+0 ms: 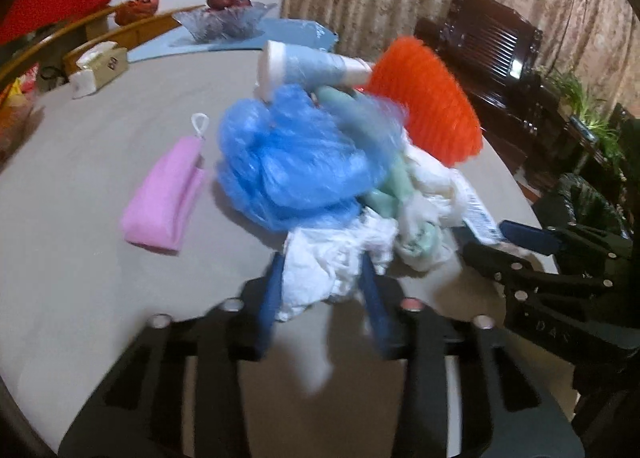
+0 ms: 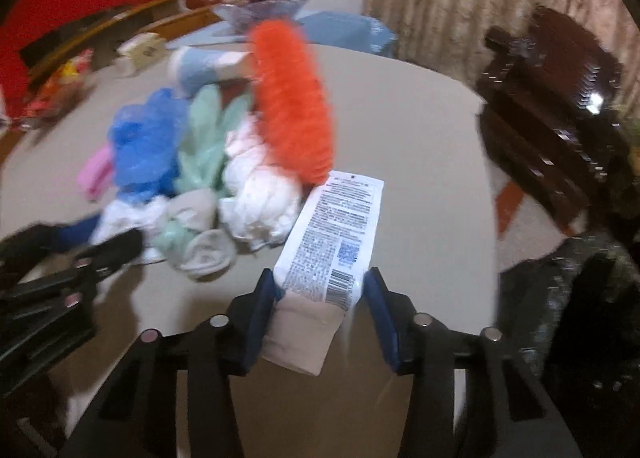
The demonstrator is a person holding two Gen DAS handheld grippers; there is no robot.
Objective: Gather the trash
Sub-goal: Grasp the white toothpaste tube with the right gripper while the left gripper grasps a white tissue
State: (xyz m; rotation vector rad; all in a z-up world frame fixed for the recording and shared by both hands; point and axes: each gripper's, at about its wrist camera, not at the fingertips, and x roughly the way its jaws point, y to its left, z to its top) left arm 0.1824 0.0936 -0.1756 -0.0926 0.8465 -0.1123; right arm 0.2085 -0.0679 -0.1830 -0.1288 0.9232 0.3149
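The right gripper point(image 2: 320, 298) grips a white tube point(image 2: 334, 234) printed with small text and a barcode, its blue fingers point(image 2: 262, 310) pressed against the tube's two sides near the cap end. The tube's long axis runs away from the camera, with the flat crimped end pointing toward the orange basket point(image 2: 294, 105) and the beige cap end toward the gripper body. The crimped end lies just beside the basket's lower edge.

The left gripper point(image 1: 324, 278) has its jaws narrowly closed on a crumpled white tissue point(image 1: 332, 258), which sits at the near edge of the trash heap on the grey table point(image 1: 80, 217). Beyond the tissue in the heap lie a crumpled blue plastic bag point(image 1: 296, 161), a pale green bag point(image 1: 384, 193) and a white bag point(image 1: 432, 185), all touching. The orange basket point(image 1: 428, 97) lies tipped on its side at the heap's far right. A second tube point(image 1: 312, 67), pale blue and white, rests across the top of the heap, its long axis running sideways and its flat round cap pointing left, away from the basket. A pink pouch point(image 1: 164, 201) lies left of the blue bag, apart from it. Motion blur softens both views.
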